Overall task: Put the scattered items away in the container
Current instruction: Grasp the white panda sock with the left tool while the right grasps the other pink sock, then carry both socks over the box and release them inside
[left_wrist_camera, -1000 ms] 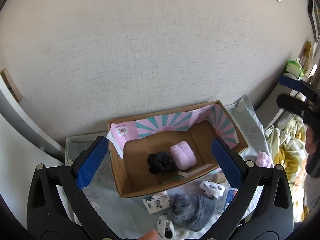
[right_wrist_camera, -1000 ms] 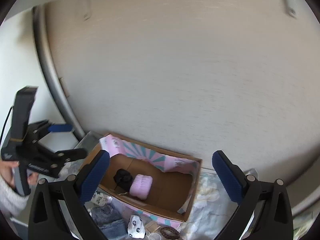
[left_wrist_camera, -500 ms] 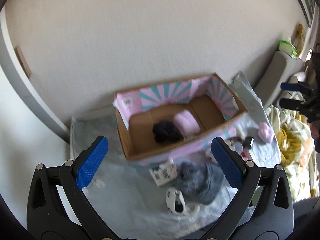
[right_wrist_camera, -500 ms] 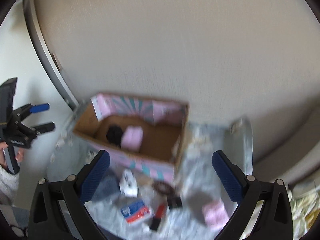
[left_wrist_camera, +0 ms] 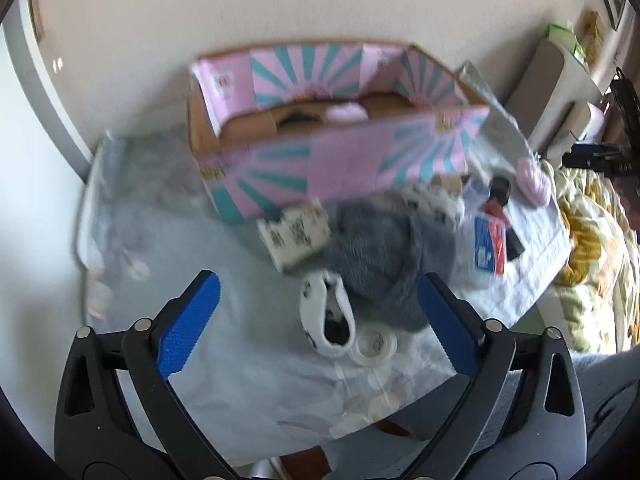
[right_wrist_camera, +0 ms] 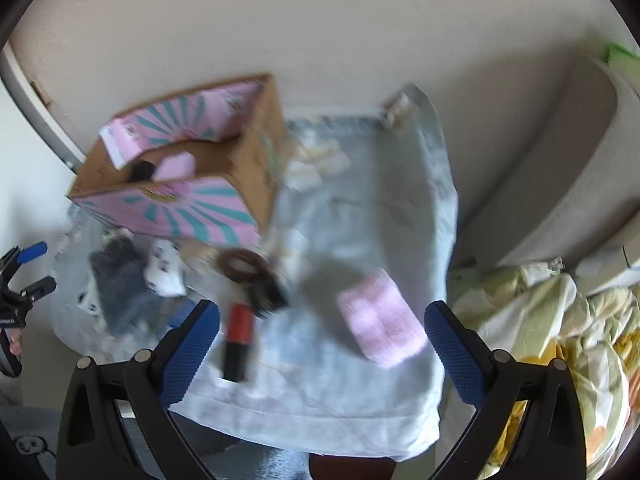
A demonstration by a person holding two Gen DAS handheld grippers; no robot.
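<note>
Both wrist cameras look steeply down from above, sharing the pink box and cloth-covered table.

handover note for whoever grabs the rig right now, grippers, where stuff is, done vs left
Left gripper: nothing between its jaws, which are closing slightly, over the white sock.
Right gripper: open, empty, above the pink cloth.
Done: a black item and a pink roll lie in the box.
Left on the table: grey cloth, white sock, pink cloth, red tube, brown ring, small packets.
</note>
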